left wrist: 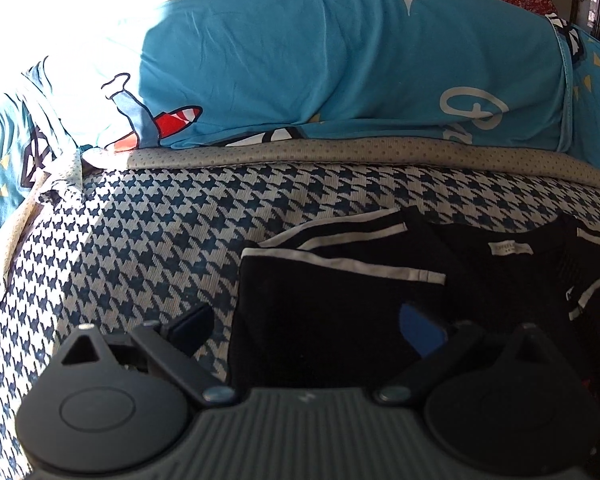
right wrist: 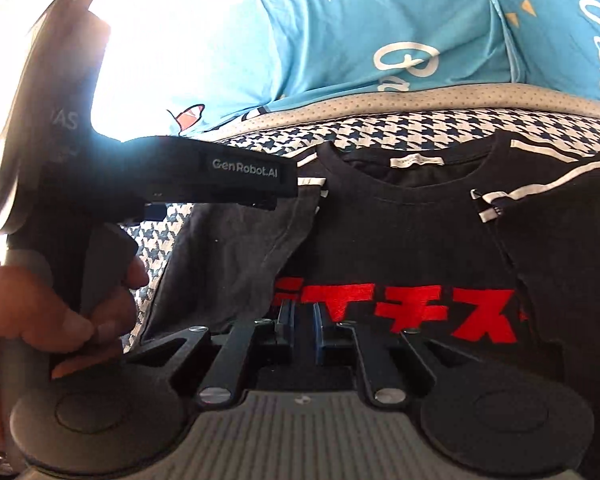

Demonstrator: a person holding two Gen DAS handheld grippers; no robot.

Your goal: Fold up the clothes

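Left wrist view: the black T-shirt [left wrist: 340, 300] lies flat on the houndstooth bed cover [left wrist: 140, 248], in front of the blue pillow [left wrist: 320, 60]. The left gripper [left wrist: 306, 326] has its fingers wide apart and holds nothing; the shirt's folded left edge runs between them, and most of the cloth is to the right.

Right wrist view: the right gripper [right wrist: 302, 320] is almost closed, its fingers just starting to part, with no cloth visibly between them. The T-shirt [right wrist: 400, 240] is directly ahead, collar toward the pillow [right wrist: 340, 40], so its long axis runs away from the fingers. The left gripper [right wrist: 236, 184], held by a hand [right wrist: 60, 320], is over the shirt's left sleeve. I judge both grippers about equally near.
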